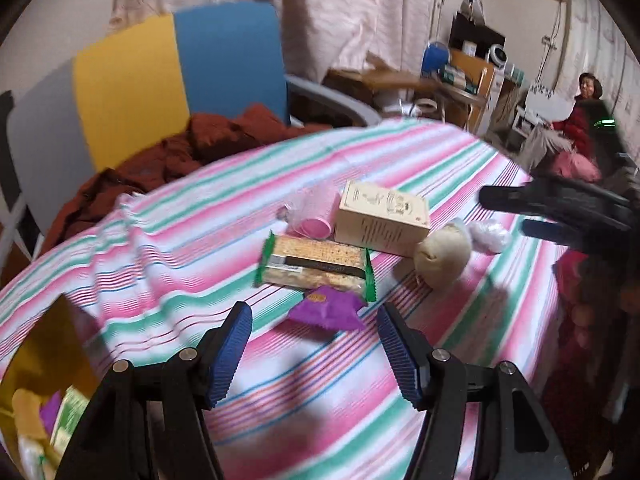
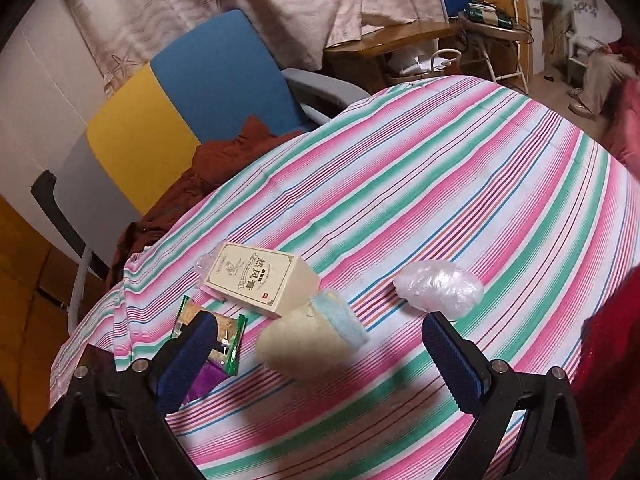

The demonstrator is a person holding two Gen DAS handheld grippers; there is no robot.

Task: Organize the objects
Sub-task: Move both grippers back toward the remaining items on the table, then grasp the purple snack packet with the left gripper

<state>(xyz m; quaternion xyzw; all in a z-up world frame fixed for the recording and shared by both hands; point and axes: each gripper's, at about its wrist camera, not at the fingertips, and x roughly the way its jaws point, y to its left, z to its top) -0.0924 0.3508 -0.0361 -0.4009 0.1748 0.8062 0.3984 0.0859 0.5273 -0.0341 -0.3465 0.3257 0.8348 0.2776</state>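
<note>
My left gripper (image 1: 314,346) was spread wide and held nothing, just above the striped cloth (image 1: 460,168), w/ the purple packet (image 1: 326,307) lying right in front of it, near the cracker pack (image 1: 316,266). I judged the packet light, thin and crinkly, prob. slippery foil, so better to pinch it across the flat middle, not the edge. My right gripper (image 2: 320,356) was also spread and empty, over the soft cream sponge (image 2: 304,344). The cardboard box (image 2: 256,278) lay farther, stiff and easy to grasp by its narrow sides.
</note>
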